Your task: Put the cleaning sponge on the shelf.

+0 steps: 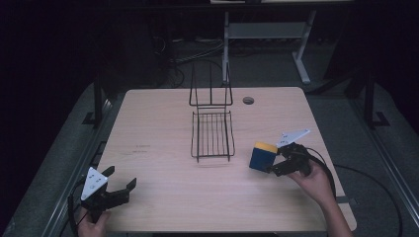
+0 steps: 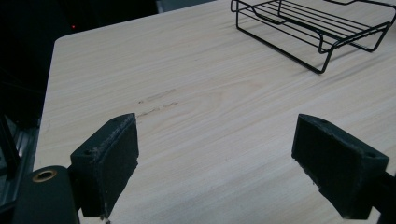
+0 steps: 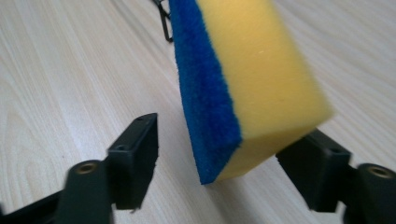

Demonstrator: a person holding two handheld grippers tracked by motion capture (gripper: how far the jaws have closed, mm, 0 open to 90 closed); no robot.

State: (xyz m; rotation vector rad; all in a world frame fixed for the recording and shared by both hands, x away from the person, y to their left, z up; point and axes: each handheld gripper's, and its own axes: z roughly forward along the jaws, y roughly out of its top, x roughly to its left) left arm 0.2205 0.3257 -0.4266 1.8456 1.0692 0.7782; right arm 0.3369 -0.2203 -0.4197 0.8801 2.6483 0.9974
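One sponge (image 3: 243, 88), light, soft and squashy, stands on edge at four o'clock on the desk (image 1: 163, 197), between the right tool (image 1: 274, 164)'s unclosed jaws; best pinched across its blue and yellow faces. Left tool (image 1: 120, 183) gapes empty.

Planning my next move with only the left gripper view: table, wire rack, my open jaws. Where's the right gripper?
Observer: The right gripper is to the right of the wire rack, at a blue-and-yellow sponge.
Operator: Is it gripped?
Observer: No. In the right gripper view the sponge sits between the jaws, with a gap at its blue face.
Operator: How is the sponge sitting?
Observer: Tilted on edge, with the yellow side uppermost in the high view.
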